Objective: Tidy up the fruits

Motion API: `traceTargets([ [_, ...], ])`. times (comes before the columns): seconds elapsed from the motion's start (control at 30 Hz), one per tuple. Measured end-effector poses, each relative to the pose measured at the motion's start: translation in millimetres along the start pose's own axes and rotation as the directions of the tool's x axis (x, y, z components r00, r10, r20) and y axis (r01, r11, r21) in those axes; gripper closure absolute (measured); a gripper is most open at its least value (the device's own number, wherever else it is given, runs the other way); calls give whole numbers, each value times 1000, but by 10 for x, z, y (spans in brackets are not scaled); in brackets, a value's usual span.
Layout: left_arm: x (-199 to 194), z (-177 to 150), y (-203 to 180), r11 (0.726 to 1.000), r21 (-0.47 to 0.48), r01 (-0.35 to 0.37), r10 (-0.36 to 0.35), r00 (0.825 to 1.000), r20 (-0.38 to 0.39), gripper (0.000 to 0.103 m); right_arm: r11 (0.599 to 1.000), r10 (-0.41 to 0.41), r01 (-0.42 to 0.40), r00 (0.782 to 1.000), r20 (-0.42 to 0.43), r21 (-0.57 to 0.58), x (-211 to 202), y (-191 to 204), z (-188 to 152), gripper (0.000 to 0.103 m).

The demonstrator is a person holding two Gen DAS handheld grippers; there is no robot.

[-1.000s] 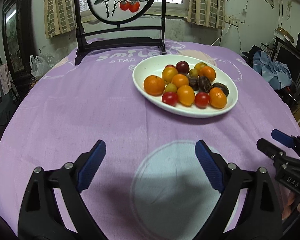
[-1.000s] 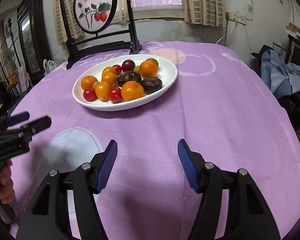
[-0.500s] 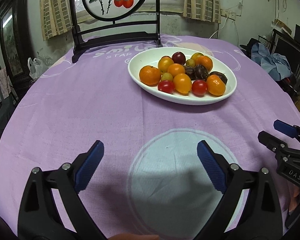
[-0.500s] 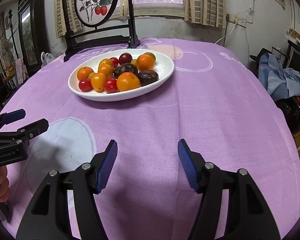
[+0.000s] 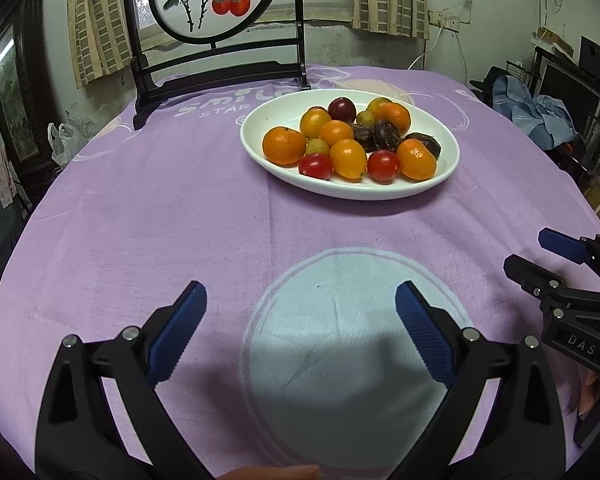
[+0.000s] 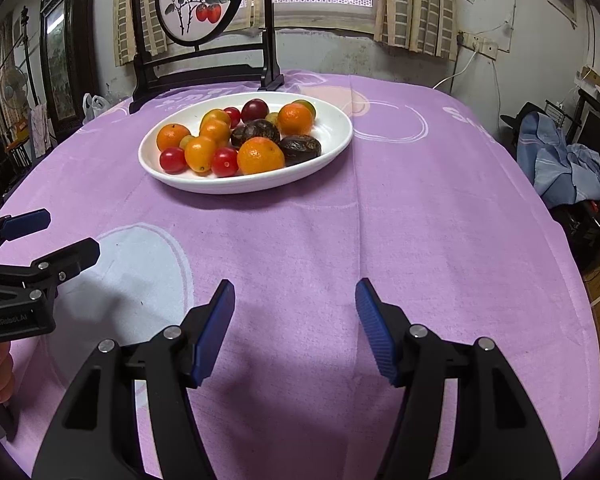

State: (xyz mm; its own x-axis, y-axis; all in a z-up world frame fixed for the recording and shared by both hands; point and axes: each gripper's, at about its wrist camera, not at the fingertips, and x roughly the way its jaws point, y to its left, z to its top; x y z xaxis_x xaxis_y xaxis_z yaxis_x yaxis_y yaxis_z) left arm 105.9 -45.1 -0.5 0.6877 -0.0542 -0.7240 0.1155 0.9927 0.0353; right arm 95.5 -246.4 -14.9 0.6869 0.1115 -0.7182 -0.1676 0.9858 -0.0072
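a: as we look along the left gripper point(image 5: 300, 328), its blue pads are spread wide over a pale circle point(image 5: 352, 344) on the purple tablecloth point(image 5: 160, 216), with nothing between them.

b: and the fruits point(image 5: 350, 140)?

a: piled in the white oval dish point(image 5: 448, 160), well beyond the pads.

b: from the right wrist view we see the right gripper point(image 6: 296, 328) parted too, gripping nothing, above bare cloth. the dish sits ahead and to the left.
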Motion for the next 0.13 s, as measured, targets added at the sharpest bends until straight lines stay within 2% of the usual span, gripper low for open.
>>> traceTargets([
  [0.13,3,-2,5,1000,-6,2,-2,1000,-9,6,1000,-10,10,1000,-13,2,14,-8,-5,40],
])
